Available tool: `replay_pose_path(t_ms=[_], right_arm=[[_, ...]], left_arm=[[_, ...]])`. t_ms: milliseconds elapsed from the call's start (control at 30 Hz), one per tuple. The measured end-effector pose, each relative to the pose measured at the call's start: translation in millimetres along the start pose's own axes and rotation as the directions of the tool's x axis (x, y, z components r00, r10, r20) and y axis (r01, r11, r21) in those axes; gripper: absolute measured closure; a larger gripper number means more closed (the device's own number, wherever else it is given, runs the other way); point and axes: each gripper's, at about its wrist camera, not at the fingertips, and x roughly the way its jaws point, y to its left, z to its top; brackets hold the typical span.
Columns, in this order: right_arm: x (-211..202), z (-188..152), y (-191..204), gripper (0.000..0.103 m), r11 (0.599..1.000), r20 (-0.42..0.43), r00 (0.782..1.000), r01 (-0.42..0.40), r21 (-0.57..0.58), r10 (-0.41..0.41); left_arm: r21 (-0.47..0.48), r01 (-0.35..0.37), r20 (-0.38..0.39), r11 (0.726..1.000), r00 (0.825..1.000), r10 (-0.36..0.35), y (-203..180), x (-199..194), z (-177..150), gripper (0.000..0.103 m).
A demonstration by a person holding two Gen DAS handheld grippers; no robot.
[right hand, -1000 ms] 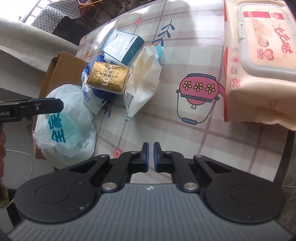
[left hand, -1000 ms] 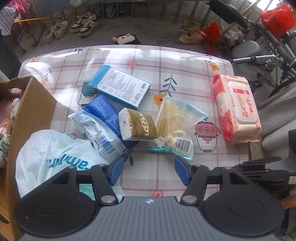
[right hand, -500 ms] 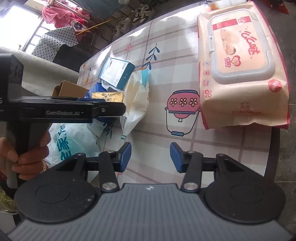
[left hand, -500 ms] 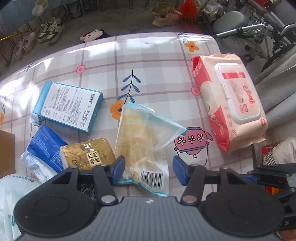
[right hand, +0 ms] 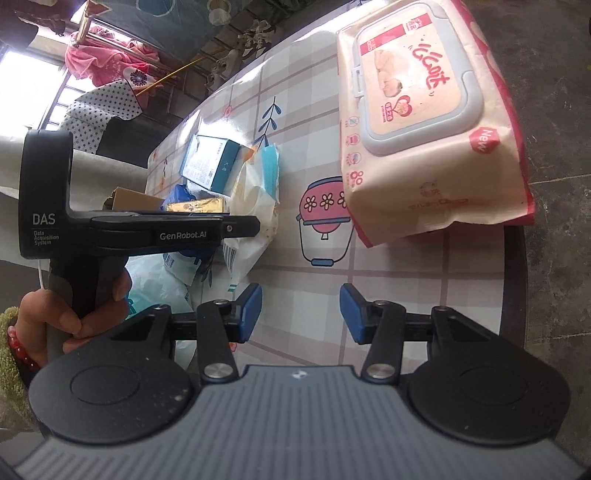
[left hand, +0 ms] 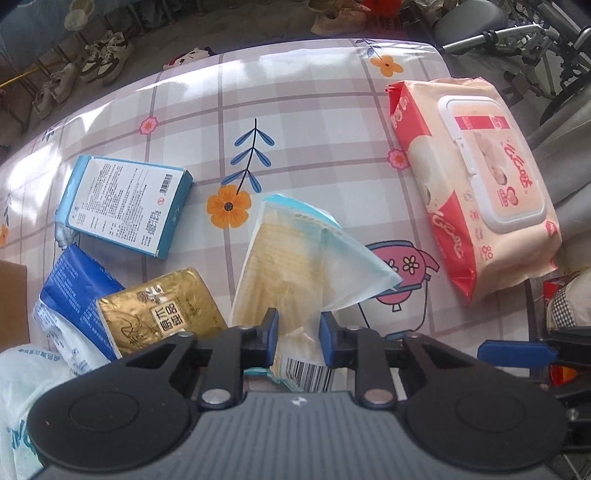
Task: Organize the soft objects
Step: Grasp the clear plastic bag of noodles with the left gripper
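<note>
My left gripper (left hand: 297,334) is shut on the near end of a clear plastic bag of yellowish pads with a teal edge (left hand: 295,266), which lies on the checked tablecloth (left hand: 314,122). A pink wet-wipes pack (left hand: 476,192) lies at the right. A gold tissue pack (left hand: 162,314), a blue tissue pack (left hand: 77,291) and a teal box (left hand: 125,203) lie left of the bag. My right gripper (right hand: 301,314) is open and empty above the cloth, just short of the wipes pack (right hand: 424,122). The left gripper also shows in the right wrist view (right hand: 255,225), shut on the bag (right hand: 255,206).
A white plastic bag with blue print (left hand: 26,398) and a cardboard box (left hand: 13,306) stand at the near left. Shoes (left hand: 107,59) lie on the floor beyond the table's far edge. A chair and bicycle parts (left hand: 517,26) stand at the far right.
My left gripper moved forward and right to the clear bag and closed on its near end. My right gripper opened from shut and moved towards the wipes pack.
</note>
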Motion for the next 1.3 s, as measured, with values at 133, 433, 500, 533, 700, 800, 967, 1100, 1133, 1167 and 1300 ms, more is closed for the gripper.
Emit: replay_pose_path(t_ms=[133, 433, 500, 533, 700, 800, 967, 1100, 1133, 1167, 1300], right_arm=[[-8, -1, -7, 0.057, 1.000, 0.006, 1.000, 0.013, 0.012, -0.013], [-28, -13, -23, 0.057, 0.993, 0.023, 1.000, 0.008, 0.115, -0.010], [-31, -15, -25, 0.055, 0.989, 0.032, 0.999, -0.005, 0.148, 0.000], [-31, -16, -26, 0.055, 0.986, 0.037, 0.999, -0.014, 0.164, 0.008], [-36, -18, -32, 0.050, 0.956, 0.082, 0.994, -0.093, 0.278, 0.073], [-33, -20, -35, 0.049, 0.929, 0.099, 0.988, -0.142, 0.341, 0.115], [-22, -17, -34, 0.049, 0.904, 0.103, 0.982, -0.186, 0.385, 0.159], [-5, -9, -29, 0.049, 0.905, 0.077, 0.983, -0.182, 0.384, 0.165], [1, -7, -27, 0.049, 0.910, 0.063, 0.984, -0.175, 0.376, 0.164], [7, -4, -25, 0.049, 0.914, 0.050, 0.986, -0.168, 0.370, 0.162], [29, 8, -13, 0.049, 0.920, 0.018, 0.981, -0.185, 0.346, 0.191]], left_arm=[[-0.058, 0.048, -0.036, 0.997, 0.998, -0.050, -4, -5, -21, 0.081], [-0.121, 0.106, -0.056, 0.987, 0.992, -0.113, -19, -16, -71, 0.064], [-0.084, 0.107, -0.030, 0.991, 0.994, -0.109, -21, -24, -77, 0.048], [-0.057, 0.103, -0.014, 0.993, 0.995, -0.104, -23, -28, -79, 0.044], [0.111, 0.050, 0.054, 0.993, 0.997, -0.056, -31, -39, -81, 0.034], [0.190, 0.018, 0.067, 0.982, 0.997, -0.031, -34, -32, -75, 0.022], [0.208, 0.050, -0.004, 0.977, 0.999, -0.050, -34, -2, -70, 0.020], [0.128, 0.078, -0.035, 0.989, 0.997, -0.074, -27, 12, -67, 0.025], [0.105, 0.081, -0.041, 0.991, 0.996, -0.077, -26, 15, -67, 0.027], [0.082, 0.081, -0.042, 0.993, 0.996, -0.077, -24, 17, -68, 0.027], [0.039, 0.065, -0.017, 0.997, 0.998, -0.064, -22, 19, -73, 0.033]])
